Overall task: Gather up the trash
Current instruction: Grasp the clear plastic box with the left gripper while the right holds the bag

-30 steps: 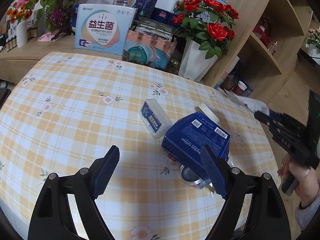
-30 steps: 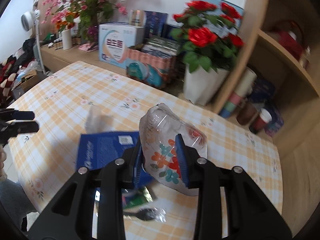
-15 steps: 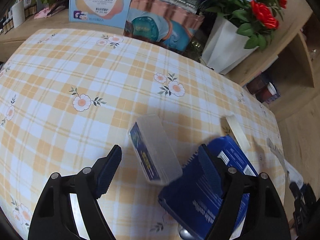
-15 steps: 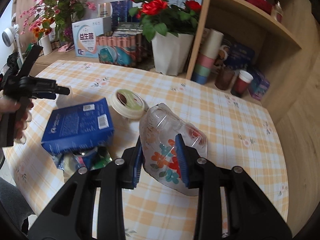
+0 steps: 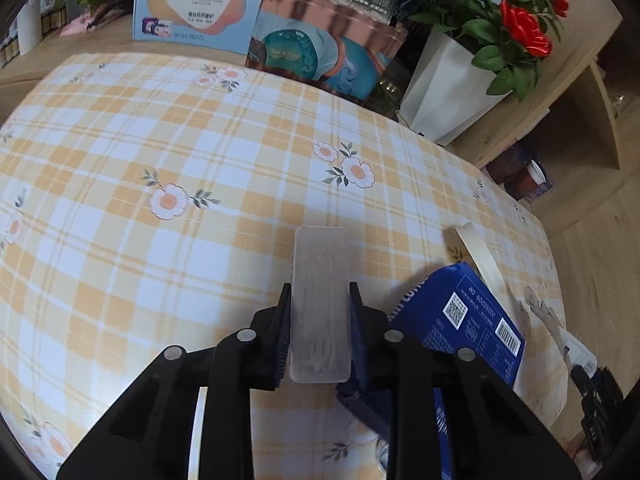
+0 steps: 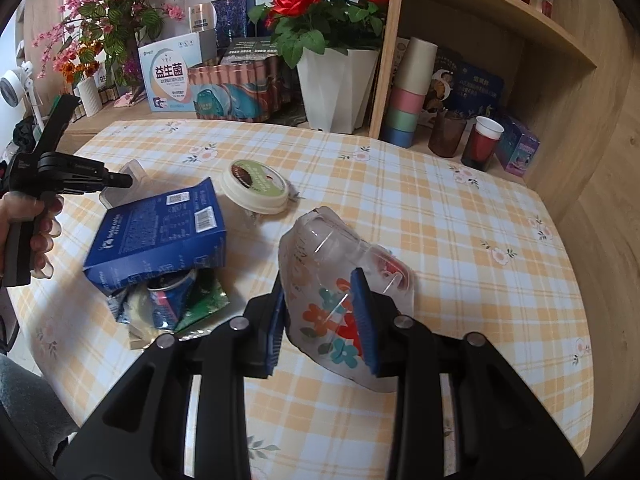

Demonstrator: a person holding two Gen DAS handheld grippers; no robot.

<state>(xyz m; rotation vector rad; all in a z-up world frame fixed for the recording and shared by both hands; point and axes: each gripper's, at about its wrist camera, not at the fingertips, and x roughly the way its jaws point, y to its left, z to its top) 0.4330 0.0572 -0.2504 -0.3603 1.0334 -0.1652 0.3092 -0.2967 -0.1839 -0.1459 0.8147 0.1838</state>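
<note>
Item: trash collection on a round tabletop (image 5: 120,152) under a yellow-checked floral cloth. Left claw (image 5: 318,334): jaws just closed on a frosted, translucent rectangular plastic case (image 5: 320,280), pads pressing both long sides near its near end, the far end reaching out over the cloth; from the right wrist view the case (image 6: 128,184) lies behind the blue carton, the left claw (image 6: 120,180) at it, a hand (image 6: 24,220) on the handle. Right claw (image 6: 320,312): clenched on a crushed clear plastic container printed with flowers (image 6: 344,280), held above the cloth. Loose trash on the tabletop: blue carton (image 6: 160,228) tipped over a pile of crumpled foil wrappers and a dented can (image 6: 172,300); round cream lid with a green label (image 6: 256,188) just beyond the carton. Not trash, by appearance: potted red roses (image 6: 320,20), boxed goods along the back, stacked cups on the shelf (image 6: 412,92). Handling note for the step in hand, lifting the case clear: the grip sits toward one end, so the case will likely droop or pivot; lift straight and slowly, keeping it level, and hold the squeeze moderate since thin plastic may flex and slip. The blue carton (image 5: 460,320) lies just beside the right finger; rise before swinging sideways to avoid dragging it. Where the trash is to go is not visible
</note>
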